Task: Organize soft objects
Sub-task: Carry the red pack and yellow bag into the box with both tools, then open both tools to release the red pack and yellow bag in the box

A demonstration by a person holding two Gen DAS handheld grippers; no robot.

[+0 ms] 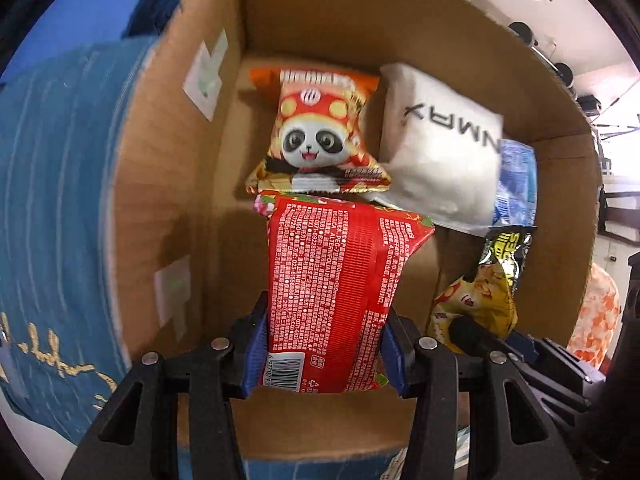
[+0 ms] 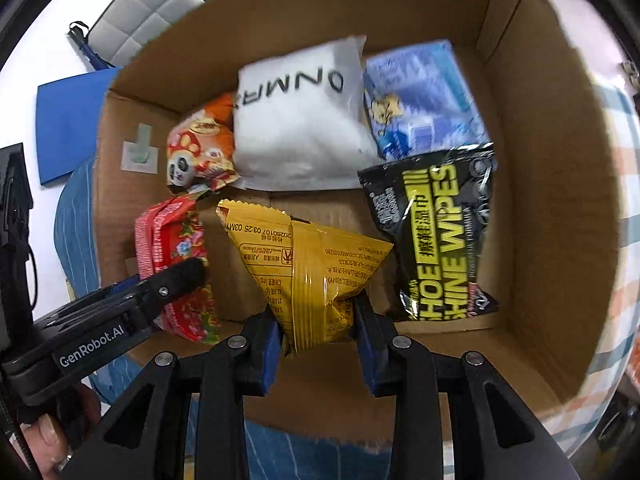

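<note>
Our left gripper [image 1: 322,344] clamps a red packet [image 1: 332,280], our right gripper [image 2: 318,344] a yellow packet [image 2: 308,264], above the cardboard box [image 2: 560,200] where four packs already lie, so these two remain.

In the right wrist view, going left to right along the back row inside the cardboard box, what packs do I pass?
Panda snack bag → white pouch → blue pack. The black shoe wipes pack lies nearer the camera, so it is not part of that row.

Both wrist views look steeply down, close, into one cardboard box [image 1: 320,12].
</note>
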